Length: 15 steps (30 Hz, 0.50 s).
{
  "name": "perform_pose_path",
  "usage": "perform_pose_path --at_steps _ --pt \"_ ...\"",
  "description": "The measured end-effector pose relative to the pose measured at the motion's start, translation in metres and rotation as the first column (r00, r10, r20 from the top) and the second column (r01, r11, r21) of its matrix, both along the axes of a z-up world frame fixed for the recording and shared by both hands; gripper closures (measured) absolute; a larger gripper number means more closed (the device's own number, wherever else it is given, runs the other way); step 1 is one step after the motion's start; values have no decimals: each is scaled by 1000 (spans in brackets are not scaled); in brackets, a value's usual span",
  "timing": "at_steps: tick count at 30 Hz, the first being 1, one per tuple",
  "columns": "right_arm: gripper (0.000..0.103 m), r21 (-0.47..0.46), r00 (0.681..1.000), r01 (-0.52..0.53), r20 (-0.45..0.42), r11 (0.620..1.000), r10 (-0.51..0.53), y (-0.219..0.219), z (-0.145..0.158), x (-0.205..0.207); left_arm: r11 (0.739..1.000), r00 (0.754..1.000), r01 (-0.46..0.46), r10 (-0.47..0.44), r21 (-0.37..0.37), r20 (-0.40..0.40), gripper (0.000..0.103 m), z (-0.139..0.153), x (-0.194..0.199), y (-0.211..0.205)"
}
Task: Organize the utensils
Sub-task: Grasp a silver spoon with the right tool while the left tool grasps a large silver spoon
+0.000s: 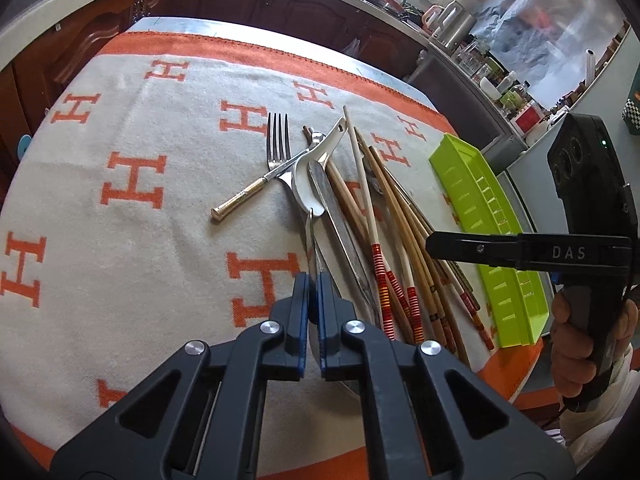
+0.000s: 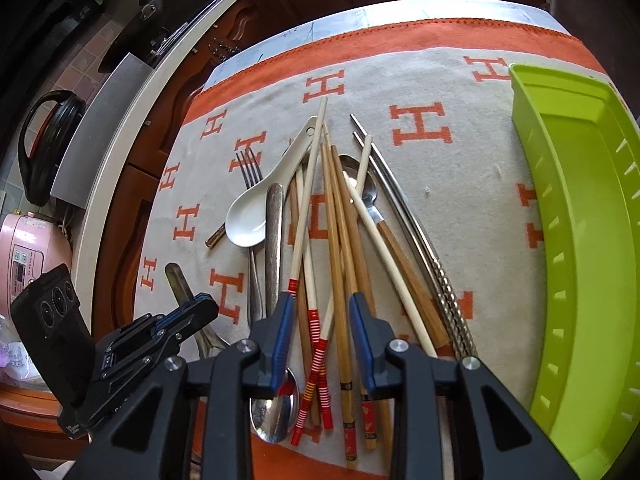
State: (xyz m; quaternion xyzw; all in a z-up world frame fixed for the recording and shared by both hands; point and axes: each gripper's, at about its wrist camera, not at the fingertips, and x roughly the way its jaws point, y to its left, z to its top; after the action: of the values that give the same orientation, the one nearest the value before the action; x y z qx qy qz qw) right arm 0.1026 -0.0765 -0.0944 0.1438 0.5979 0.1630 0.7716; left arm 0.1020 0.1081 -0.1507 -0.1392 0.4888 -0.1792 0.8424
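Observation:
A heap of utensils lies on the orange-and-cream cloth: a fork (image 1: 279, 139), a white ceramic spoon (image 1: 313, 178), a metal spoon (image 2: 274, 408), several bamboo and red-banded chopsticks (image 2: 340, 248) and steel chopsticks (image 2: 404, 216). My left gripper (image 1: 314, 286) is shut on the thin handle of a metal utensil (image 1: 309, 228) at the heap's left side; it also shows in the right wrist view (image 2: 200, 314). My right gripper (image 2: 322, 332) is open, its fingers straddling the chopstick ends just above them.
A lime-green slotted tray (image 2: 580, 240) stands empty on the cloth to the right of the heap, also in the left wrist view (image 1: 492, 236). Wooden cabinets and a counter with kitchenware run behind the table. A pink rice cooker (image 2: 24, 256) stands at the left.

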Motion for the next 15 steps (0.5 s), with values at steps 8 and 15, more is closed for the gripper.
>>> perform_pose_path --at_steps 8,15 --pt "76 21 995 -97 -13 995 97 37 -1 7 999 997 21 -23 27 71 101 27 -17 9" --pt "76 -1 991 -105 -86 994 105 54 -17 16 1000 997 4 -5 15 74 101 36 -29 26"
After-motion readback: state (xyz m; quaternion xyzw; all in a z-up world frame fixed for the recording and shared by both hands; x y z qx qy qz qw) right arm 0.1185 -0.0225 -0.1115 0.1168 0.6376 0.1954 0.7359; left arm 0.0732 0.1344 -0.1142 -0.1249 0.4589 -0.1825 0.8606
